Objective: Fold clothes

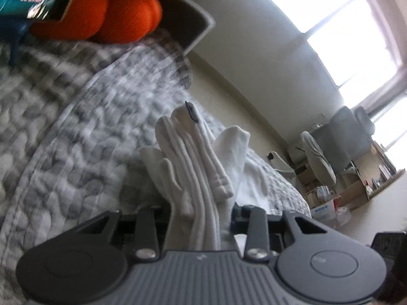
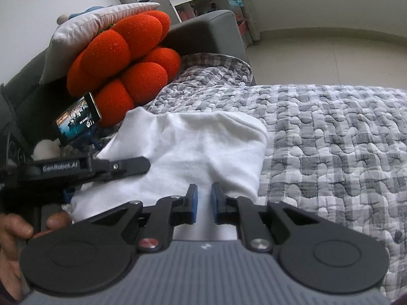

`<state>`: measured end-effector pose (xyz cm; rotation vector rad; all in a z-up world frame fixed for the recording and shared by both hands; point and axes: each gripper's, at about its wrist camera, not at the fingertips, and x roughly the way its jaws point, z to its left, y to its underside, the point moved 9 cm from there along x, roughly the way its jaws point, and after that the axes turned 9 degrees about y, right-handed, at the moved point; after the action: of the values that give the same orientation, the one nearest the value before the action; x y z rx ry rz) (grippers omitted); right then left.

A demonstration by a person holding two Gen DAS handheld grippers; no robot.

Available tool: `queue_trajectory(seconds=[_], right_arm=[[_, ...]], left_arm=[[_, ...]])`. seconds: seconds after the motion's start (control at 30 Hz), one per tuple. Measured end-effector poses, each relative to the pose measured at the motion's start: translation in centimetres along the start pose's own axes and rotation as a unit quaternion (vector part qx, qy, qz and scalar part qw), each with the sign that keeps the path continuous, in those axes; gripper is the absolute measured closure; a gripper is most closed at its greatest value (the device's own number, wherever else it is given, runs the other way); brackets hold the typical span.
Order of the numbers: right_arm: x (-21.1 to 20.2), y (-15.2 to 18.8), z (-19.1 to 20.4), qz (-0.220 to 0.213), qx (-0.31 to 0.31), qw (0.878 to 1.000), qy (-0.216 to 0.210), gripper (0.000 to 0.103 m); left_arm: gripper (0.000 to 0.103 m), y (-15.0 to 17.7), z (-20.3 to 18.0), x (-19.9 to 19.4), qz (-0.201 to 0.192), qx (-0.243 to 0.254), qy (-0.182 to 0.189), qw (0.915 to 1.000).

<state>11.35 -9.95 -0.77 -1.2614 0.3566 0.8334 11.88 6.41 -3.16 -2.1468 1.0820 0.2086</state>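
A: The bed [image 2: 330, 132] is lying under a puffy quilt in grey and white checks, and the white garment [image 2: 193, 139] is spreading across it in the lower middle of the right wrist view. Why is the right gripper [image 2: 203, 200] sitting so low?

B: I judge it is pinning the near hem. Its blue-padded jaws are standing narrowly apart with soft white cloth running between them; whether they are truly pinching, I cannot tell.

A: And the left gripper [image 2: 119, 167]?

B: It is reaching in from the left edge, its black fingers [image 2: 132, 166] lying over the garment's left side. In its own view, ribbed, bunched folds of that white cloth [image 1: 198, 167] are rising straight up from between its jaws, so those are gripping the fabric, probably lifting an edge to fold it over.

A: Farther back?

B: A knitted orange cushion [image 2: 127, 58] of rounded lobes is leaning against the grey sofa arm [image 2: 203, 28], with a glowing phone [image 2: 77, 118] propped in front, upper left.
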Motion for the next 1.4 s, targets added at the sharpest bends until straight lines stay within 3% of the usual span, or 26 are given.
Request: queue_trajectory(seconds=[0.23, 0.3, 0.33, 0.37, 0.6, 0.83, 0.9, 0.93, 0.97, 1.23, 1.3, 1.4], right_arm=[[-0.6, -1.3, -0.1, -0.044, 0.019, 0.999, -0.008, 0.083], [0.1, -1.4, -0.1, -0.038, 0.016, 0.999, -0.001, 0.086], [0.7, -1.4, -0.2, -0.034, 0.012, 0.999, 0.008, 0.096], [1.0, -1.4, -0.2, -0.035, 0.007, 0.999, 0.014, 0.098], [2.6, -2.6, -1.8, -0.051, 0.032, 0.997, 0.052, 0.097], [3.9, -3.3, -3.5, -0.053, 0.082, 0.994, 0.043, 0.099], [3.6, -3.7, -4.3, -0.062, 0.096, 0.991, 0.074, 0.1], [3.3, -3.9, -4.6, -0.067, 0.091, 0.989, 0.096, 0.098], [2.9, -4.1, -4.8, -0.074, 0.077, 0.987, 0.118, 0.083], [1.2, -4.2, -1.9, -0.086, 0.042, 0.993, 0.067, 0.082], [1.8, -3.8, -0.7, -0.064, 0.031, 0.996, 0.051, 0.082], [2.5, -3.0, 0.2, -0.039, 0.001, 0.998, 0.059, 0.082]], left_arm=[[0.067, -0.1, 0.3, 0.1, -0.003, -0.008, -0.005, 1.0], [0.067, 0.0, 0.5, 0.2, -0.002, -0.008, -0.006, 1.0], [0.067, -0.1, 0.6, 0.2, -0.001, -0.013, -0.004, 0.9999], [0.067, -0.1, 0.7, 0.2, -0.001, -0.016, -0.002, 0.9999], [0.066, 0.1, 0.8, 0.3, 0.001, -0.016, -0.001, 0.9999], [0.065, 0.0, 0.9, 0.4, 0.002, -0.021, 0.001, 0.9998], [0.065, 0.1, 0.9, 0.3, 0.002, -0.024, 0.002, 0.9997], [0.065, 0.1, 0.9, 0.3, 0.002, -0.025, 0.003, 0.9997], [0.065, 0.1, 0.9, 0.3, 0.002, -0.027, 0.003, 0.9996], [0.062, 0.0, 1.0, 0.3, 0.004, -0.038, 0.005, 0.9993], [0.061, 0.0, 1.0, 0.3, 0.004, -0.042, 0.009, 0.9991], [0.057, -0.2, 1.1, 0.3, 0.003, -0.054, 0.017, 0.9984]])
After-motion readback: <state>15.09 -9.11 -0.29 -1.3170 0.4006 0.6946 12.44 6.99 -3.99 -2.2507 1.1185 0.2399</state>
